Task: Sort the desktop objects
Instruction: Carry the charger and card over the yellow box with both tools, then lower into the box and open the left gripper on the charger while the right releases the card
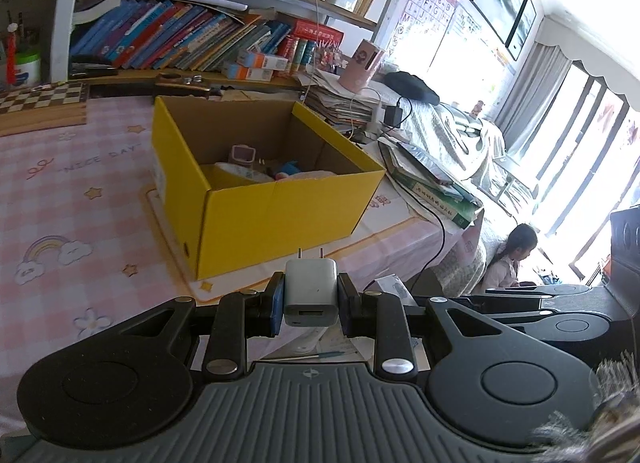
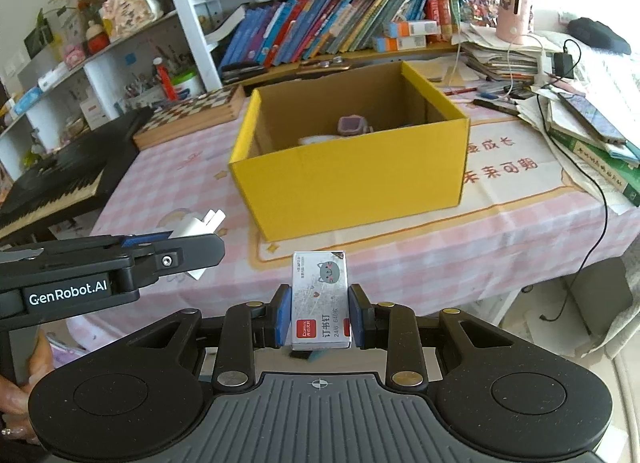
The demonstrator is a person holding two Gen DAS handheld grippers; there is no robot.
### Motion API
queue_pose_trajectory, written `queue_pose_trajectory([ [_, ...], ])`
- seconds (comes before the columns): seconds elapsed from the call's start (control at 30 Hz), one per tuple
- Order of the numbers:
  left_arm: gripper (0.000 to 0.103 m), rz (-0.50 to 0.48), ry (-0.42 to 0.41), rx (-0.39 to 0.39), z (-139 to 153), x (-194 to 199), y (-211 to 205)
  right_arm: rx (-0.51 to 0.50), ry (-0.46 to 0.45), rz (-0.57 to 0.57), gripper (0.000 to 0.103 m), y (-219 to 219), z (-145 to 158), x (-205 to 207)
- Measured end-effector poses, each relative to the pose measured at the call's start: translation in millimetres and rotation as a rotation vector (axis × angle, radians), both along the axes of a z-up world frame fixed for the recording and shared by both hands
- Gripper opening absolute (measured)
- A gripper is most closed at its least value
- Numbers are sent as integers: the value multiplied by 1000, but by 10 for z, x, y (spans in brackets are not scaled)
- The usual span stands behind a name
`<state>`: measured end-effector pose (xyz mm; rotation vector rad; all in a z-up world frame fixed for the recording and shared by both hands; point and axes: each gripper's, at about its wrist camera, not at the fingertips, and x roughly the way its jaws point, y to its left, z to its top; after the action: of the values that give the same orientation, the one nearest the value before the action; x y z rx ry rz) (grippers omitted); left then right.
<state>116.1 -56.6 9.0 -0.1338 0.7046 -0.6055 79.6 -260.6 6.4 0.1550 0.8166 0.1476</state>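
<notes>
One charger [image 1: 310, 290] between left fingers [image 1: 276, 305].

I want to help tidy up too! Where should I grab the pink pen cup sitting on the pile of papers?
Take the pink pen cup around its round middle, coming from the front, the yellow box side. It stands upright on the paper stack, with the bookshelf close behind it and a white cable trailing beside, so grip gently and lift straight up.

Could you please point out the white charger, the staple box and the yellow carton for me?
white charger [image 1: 310, 295]: left wrist view, on its top face between the pads.
staple box [image 2: 320, 299]: right wrist view, on its printed top face.
yellow carton [image 2: 352, 187]: right wrist view, on its front wall.
</notes>
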Motion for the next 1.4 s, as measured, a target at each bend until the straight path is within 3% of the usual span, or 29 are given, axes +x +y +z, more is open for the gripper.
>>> queue_pose_trajectory([
  [0.47,24,36,-28,12,22,336,-462,7,-14,59,29,-440,-11,430],
  [0.8,24,102,-93,28,157,637,-648,1,-85,119,29,-636,158,821],
  [1.17,24,159,-143,115,180,1179,-842,-22,-178,193,29,-704,277,1483],
  [1.4,24,111,-81,229,-50,1595,-1046,-66,-133,279,29,-618,127,2063],
])
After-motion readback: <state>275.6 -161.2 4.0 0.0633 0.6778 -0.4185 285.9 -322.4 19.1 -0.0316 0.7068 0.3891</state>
